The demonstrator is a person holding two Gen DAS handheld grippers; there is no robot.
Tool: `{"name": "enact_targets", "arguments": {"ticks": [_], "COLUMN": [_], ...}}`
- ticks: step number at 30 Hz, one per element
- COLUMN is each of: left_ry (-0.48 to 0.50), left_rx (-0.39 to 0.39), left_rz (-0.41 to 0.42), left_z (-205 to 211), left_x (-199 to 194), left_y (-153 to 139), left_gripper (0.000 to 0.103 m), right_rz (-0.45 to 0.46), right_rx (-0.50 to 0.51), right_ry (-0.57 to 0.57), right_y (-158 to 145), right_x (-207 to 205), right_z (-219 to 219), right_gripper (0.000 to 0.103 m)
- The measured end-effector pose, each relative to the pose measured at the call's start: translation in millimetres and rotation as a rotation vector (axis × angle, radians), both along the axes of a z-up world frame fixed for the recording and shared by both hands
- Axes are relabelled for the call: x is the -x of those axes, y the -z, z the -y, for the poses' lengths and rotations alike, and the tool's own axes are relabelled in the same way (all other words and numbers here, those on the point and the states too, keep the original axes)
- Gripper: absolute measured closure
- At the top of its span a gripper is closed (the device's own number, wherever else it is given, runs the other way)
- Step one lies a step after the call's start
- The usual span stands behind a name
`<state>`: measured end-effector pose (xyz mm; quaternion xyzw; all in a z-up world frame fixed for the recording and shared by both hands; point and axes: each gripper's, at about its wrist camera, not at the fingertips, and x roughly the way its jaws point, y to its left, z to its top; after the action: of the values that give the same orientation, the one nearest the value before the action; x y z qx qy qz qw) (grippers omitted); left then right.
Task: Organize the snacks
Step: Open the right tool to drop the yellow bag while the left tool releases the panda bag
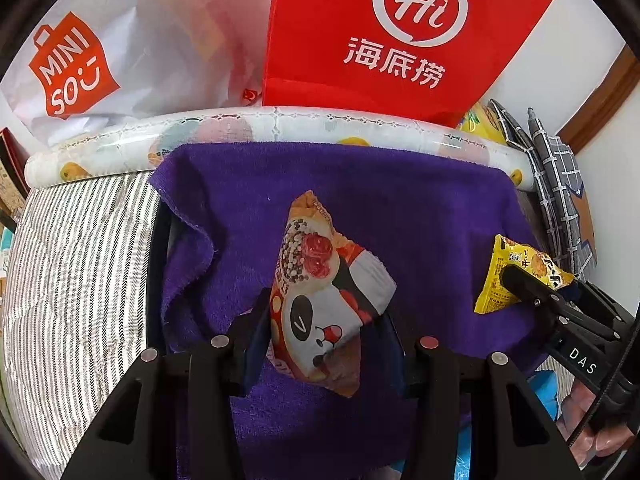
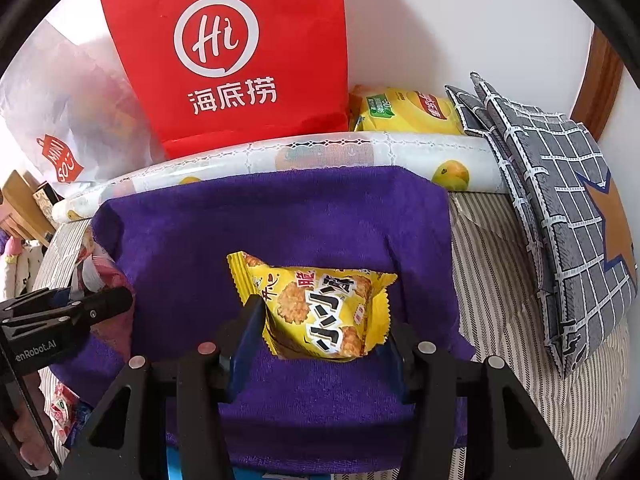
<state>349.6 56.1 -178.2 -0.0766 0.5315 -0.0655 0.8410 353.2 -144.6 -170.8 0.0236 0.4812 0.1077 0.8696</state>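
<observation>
The left hand-held gripper (image 1: 326,320) pinches a snack packet (image 1: 320,300) printed with a panda face, a pink meat roll and speckled balls on an orange ground; the packet is puffed and tilted, its crimped top corner pointing up and away. The right hand-held gripper (image 2: 324,320) pinches a yellow cracker packet (image 2: 320,312) showing round golden crackers and bold black-and-white characters, with zigzag sealed ends. Both packets are held over a purple towel (image 2: 260,220) spread across a striped bed (image 1: 72,280).

The towel's left edge is rumpled and folded over; its far edge runs along a rolled plastic sheet with fruit prints (image 2: 320,152). Behind the roll stand a red bag (image 1: 400,32), a white shopping bag (image 1: 120,40) and a yellow chip bag (image 2: 404,112). A grey checked pillow (image 2: 560,208) leans at the right. Open purple cloth lies between and beyond the two packets, which are well apart.
</observation>
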Motion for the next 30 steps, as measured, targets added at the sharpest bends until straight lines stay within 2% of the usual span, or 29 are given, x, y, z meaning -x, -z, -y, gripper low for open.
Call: {"name": "enact_targets", "arguments": {"ticks": [12,18,27,30], "left_ry": [-0.001,-0.007,-0.02,-0.012], "left_rx": [0.003,0.007,-0.035,-0.037], "left_rz": [0.003,0.006,0.074,0.12], "left_z": [0.9,1.7,7.1,11.4], "left_x": [0.4,0.6,11.6,20.0], "left_y": [-0.2,-2.2,-27.3,-42.4], "left_gripper": [0.054,0.043,0.04,0.04], "right_rz": [-0.01,0.024,0.107,0.152], "right_rx": [0.012,0.028,0.004,0.033], "right_ry": [-0.015,-0.021,-0.023,-0.011], "right_y": [1.3,-4.7,-36.0,-50.4], "right_x": [0.2,5.6,25.1,41.1], "right_z": [-3.1,-5.0,-4.3,-1.6], "right_gripper": [0.052,0.044,0.044,0.044]}}
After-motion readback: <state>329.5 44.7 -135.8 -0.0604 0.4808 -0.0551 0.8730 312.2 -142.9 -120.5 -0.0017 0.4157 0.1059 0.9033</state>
